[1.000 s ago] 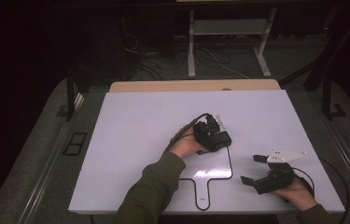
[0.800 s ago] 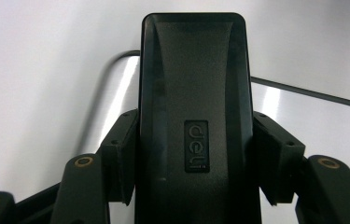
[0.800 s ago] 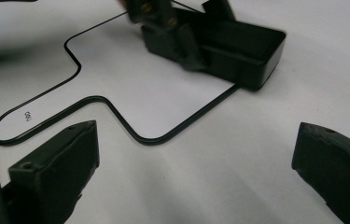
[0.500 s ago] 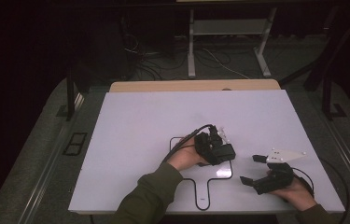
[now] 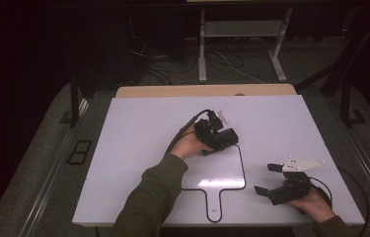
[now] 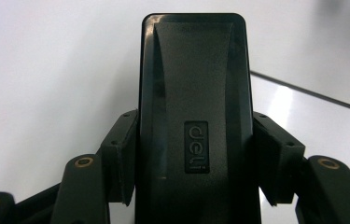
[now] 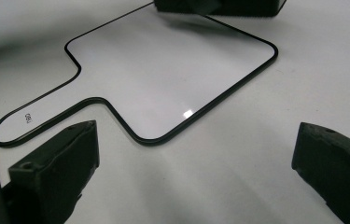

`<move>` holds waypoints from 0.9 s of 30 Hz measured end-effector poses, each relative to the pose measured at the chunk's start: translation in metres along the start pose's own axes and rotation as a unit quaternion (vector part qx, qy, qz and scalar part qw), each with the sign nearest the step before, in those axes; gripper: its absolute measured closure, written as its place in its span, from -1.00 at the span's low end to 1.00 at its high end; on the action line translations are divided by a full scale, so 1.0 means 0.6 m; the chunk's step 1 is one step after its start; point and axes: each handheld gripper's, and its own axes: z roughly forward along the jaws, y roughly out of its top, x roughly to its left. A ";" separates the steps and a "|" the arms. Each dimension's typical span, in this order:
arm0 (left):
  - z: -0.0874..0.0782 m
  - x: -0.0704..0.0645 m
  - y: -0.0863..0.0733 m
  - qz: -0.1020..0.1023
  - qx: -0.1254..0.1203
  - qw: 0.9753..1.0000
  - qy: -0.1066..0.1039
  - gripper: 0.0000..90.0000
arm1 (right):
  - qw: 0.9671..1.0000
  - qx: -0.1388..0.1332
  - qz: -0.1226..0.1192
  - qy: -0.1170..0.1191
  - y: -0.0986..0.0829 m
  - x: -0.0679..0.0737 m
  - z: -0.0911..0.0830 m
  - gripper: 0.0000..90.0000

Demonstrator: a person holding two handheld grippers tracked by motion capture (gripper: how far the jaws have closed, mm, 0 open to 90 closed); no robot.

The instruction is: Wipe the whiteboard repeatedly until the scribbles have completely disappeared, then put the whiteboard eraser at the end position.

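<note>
**Dell power brick carried over the outlined patch**

From the high view, the left gripper (image 5: pixel 226 138) hangs over the white table (image 5: pixel 138 133), its jaws clamped on a black Dell power adapter (image 5: pixel 224 138). The adapter sits at the upper left corner of the paddle-shaped outline (image 5: pixel 243 170) drawn on the tabletop, with a cable looping back past the person's left hand (image 5: pixel 188 144). The right gripper (image 5: pixel 270 179) rests low near the table's front right edge, well apart from the adapter.

In the left gripper view, the adapter (image 6: pixel 193 116) stands lengthwise between the two jaws, which press on its long sides about midway along; the logo faces the camera and the grip looks square.

In the right gripper view, the right gripper (image 7: pixel 196 172) stands wide open with nothing between its jaws, looking across the outline (image 7: pixel 238 88) toward the adapter's underside at the top edge.

The step in hand looks like setting the adapter down inside the outline. To do it well, I would keep it level, lower it flat within the line, mind the trailing cable, and release only once it rests.
</note>
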 end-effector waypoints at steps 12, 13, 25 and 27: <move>0.013 0.108 0.001 -0.072 0.000 0.997 0.042 -0.14 | 1.000 -0.003 0.002 0.005 0.001 0.001 0.000 -1.00; 0.016 0.115 0.001 -0.075 0.004 0.996 0.046 -0.14 | 1.000 -0.004 0.003 0.005 0.002 0.001 0.000 -1.00; 0.056 0.143 -0.005 -0.109 0.016 0.992 0.057 -0.14 | 1.000 -0.006 0.006 0.008 0.002 0.002 -0.001 -1.00; 0.057 0.144 -0.007 -0.118 0.008 0.992 0.054 -0.15 | 1.000 -0.005 0.005 0.007 0.001 0.002 -0.001 -1.00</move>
